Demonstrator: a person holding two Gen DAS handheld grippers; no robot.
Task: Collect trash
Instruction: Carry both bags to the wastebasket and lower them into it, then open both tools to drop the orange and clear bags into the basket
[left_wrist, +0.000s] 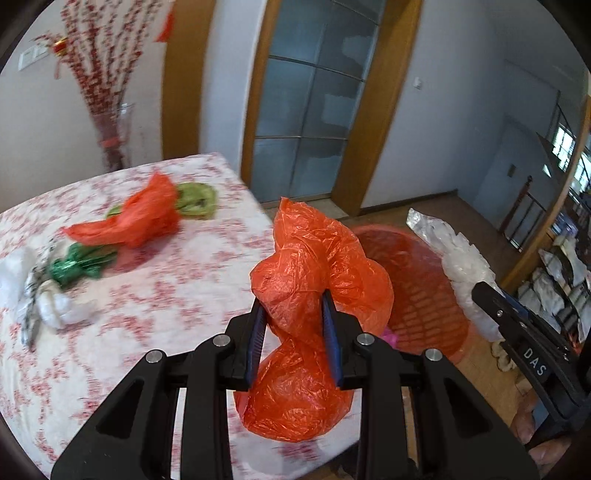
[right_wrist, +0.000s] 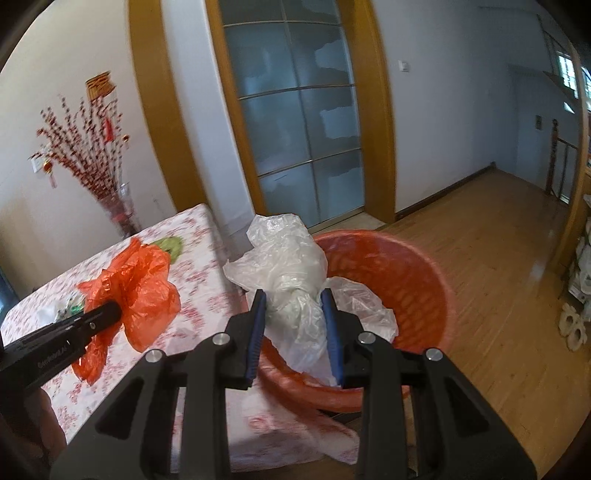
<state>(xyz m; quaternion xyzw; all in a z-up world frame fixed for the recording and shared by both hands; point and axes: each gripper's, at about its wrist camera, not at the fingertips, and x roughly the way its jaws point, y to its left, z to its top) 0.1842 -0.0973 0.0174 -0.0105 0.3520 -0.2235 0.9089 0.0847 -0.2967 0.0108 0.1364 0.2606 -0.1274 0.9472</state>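
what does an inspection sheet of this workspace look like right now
surface: table under a red-and-white floral cloth
job's things: orange bag in left gripper; clear bag in right gripper, over the red basket on the floor beside the table
clutter: second orange bag, green wrapper, yellow-green wrapper, white bag on the table
grippers: both shut on bags
cables: nothing seen
surroundings: glass door, vase of red branches, wood floor
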